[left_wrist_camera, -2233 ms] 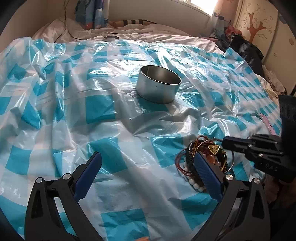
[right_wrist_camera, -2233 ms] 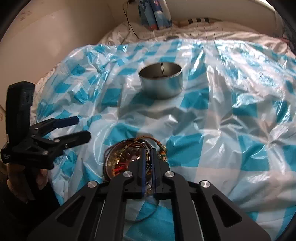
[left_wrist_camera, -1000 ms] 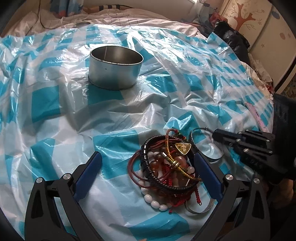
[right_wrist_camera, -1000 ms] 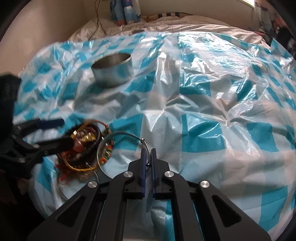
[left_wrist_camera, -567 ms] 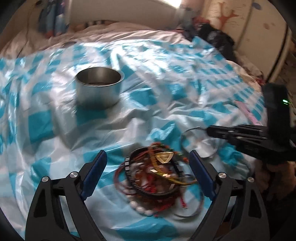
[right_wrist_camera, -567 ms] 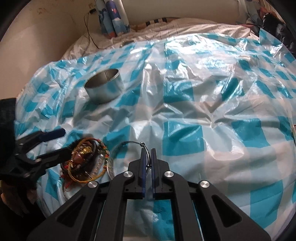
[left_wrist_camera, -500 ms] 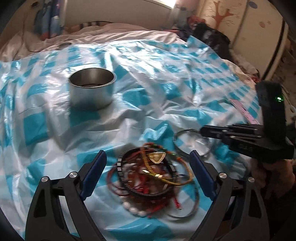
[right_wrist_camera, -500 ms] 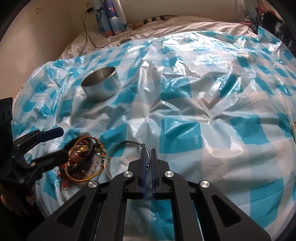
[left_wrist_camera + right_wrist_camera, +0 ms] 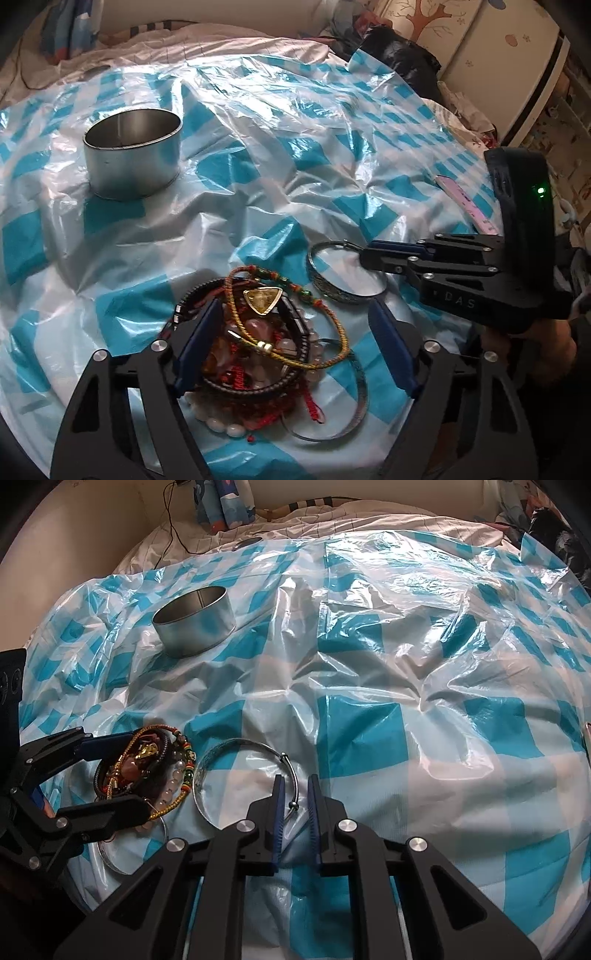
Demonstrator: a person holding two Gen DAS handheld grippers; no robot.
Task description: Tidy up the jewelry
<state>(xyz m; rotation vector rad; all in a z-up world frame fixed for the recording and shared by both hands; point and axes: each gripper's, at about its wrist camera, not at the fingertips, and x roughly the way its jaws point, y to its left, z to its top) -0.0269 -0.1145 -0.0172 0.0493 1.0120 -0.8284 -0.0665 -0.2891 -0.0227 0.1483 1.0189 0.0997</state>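
Left gripper (image 9: 295,347) spread around the bracelet pile (image 9: 258,343); right gripper (image 9: 295,794) slightly parted beside a silver bangle (image 9: 243,775).

The left gripper's finger (image 9: 197,341) covers the bracelet pile (image 9: 258,332) at nine o'clock. The tin (image 9: 195,620) hides its own floor.

Bangle: thin silver bangle (image 9: 236,775) lying flat, just right of the pile.
Pile: tangled jewelry pile (image 9: 266,332) (beads, red cords, gold pendant), heaped.
Tin: round metal tin (image 9: 133,155), upright, open, well apart.
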